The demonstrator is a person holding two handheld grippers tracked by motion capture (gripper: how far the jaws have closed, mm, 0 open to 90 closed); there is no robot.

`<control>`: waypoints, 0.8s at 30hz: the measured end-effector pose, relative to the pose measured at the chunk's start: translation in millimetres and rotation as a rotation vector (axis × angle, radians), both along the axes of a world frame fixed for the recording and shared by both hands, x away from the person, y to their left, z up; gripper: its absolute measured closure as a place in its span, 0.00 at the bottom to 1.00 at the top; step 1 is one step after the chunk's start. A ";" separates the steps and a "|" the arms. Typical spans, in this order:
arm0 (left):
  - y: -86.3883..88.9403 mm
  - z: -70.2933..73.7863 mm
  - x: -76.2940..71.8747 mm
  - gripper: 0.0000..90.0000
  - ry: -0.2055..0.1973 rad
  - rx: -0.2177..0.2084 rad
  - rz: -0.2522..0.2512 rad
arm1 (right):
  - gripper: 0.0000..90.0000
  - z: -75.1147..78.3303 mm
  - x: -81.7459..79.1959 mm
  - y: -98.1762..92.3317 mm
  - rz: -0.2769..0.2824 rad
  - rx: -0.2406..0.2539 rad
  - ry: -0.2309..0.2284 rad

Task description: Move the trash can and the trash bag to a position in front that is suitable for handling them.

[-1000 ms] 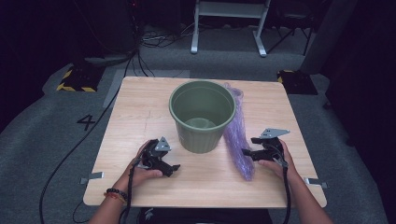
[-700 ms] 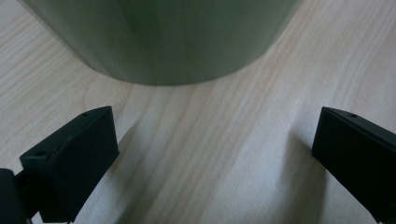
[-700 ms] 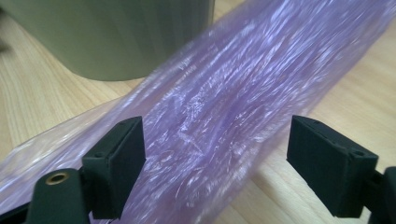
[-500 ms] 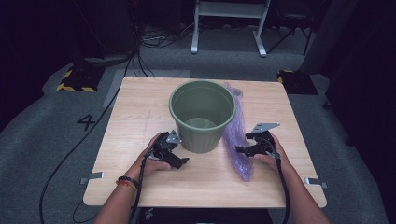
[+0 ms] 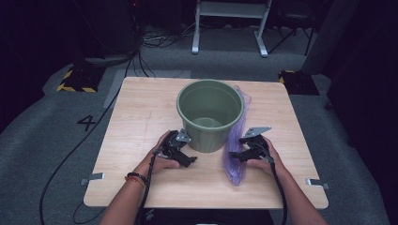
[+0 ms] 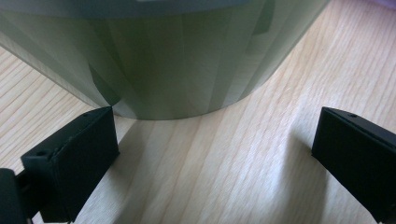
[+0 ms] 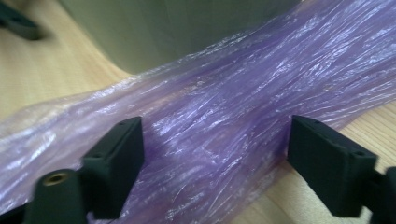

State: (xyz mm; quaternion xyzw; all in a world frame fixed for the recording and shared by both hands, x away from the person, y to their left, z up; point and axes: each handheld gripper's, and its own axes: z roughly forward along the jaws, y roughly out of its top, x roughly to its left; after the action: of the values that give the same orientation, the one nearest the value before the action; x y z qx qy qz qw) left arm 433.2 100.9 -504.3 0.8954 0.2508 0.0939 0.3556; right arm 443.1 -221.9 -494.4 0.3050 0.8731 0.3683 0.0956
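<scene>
On the wooden table [image 5: 141, 112], a crinkled translucent purple bag [image 7: 224, 121].

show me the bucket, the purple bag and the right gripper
bucket [image 5: 206, 136], high view, on its outer front wall
purple bag [image 7: 224, 126], right gripper view, on the crinkled film between the jaws
right gripper [image 5: 237, 155], high view, between its fingertips, over the bag

table [image 5: 141, 117] brightly lit, surroundings dark; gripper views soft, close bucket [image 6: 163, 56] blurred.
</scene>
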 end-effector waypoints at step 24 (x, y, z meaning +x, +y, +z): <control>38.8 -0.3 -71.9 0.03 -0.006 -0.006 0.045 | 0.99 8.3 -4.9 -33.8 -0.172 0.131 -0.128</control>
State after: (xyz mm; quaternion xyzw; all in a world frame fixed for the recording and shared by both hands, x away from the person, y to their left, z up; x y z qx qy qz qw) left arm 361.3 139.7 -504.6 0.8882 0.2702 0.1038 0.3569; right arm 438.1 -255.8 -486.1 0.3601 0.8100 0.4335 0.1622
